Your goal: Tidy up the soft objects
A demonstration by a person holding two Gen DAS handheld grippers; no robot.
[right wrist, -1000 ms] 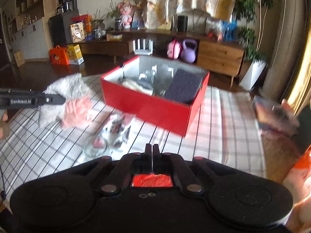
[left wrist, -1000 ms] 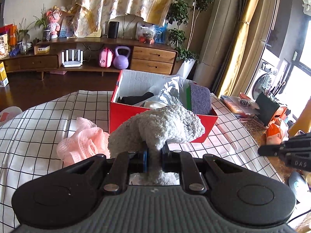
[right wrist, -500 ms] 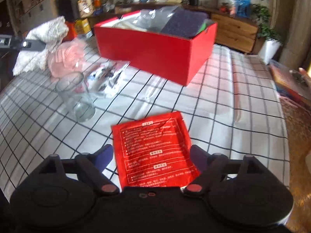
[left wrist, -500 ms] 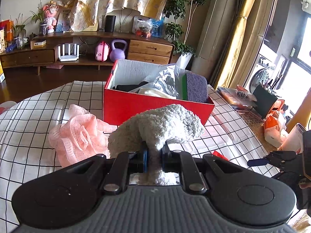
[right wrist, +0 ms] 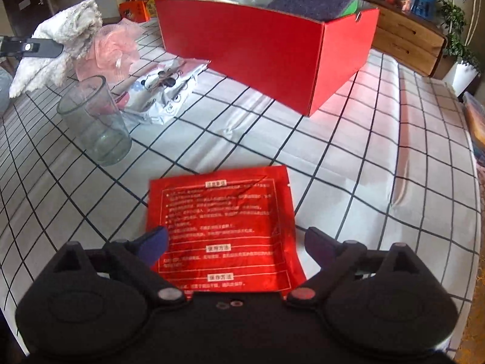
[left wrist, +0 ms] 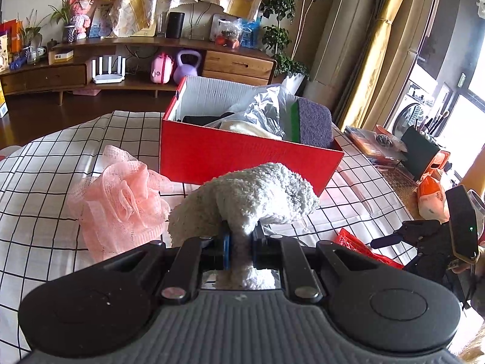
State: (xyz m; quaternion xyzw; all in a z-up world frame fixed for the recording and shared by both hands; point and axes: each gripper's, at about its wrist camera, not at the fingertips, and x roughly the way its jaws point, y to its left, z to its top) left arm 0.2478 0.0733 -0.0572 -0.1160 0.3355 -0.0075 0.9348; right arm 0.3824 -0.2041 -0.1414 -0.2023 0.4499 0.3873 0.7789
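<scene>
Here, one towel [left wrist: 257, 194] in left tongs [left wrist: 241, 244]; one red box [left wrist: 242, 157]; one packet [right wrist: 224, 230] between spread right tongs [right wrist: 236, 242]

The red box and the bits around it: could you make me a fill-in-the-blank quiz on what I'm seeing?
1. The left hand-held gripper is shut on a fluffy white ____.
2. The open right hand-held gripper hovers over a flat ____ packet.
3. The purple sponge sits inside the red ____.
4. Beside the box lies a ____ mesh bath pouf.

Answers: towel; red; box; pink
</scene>
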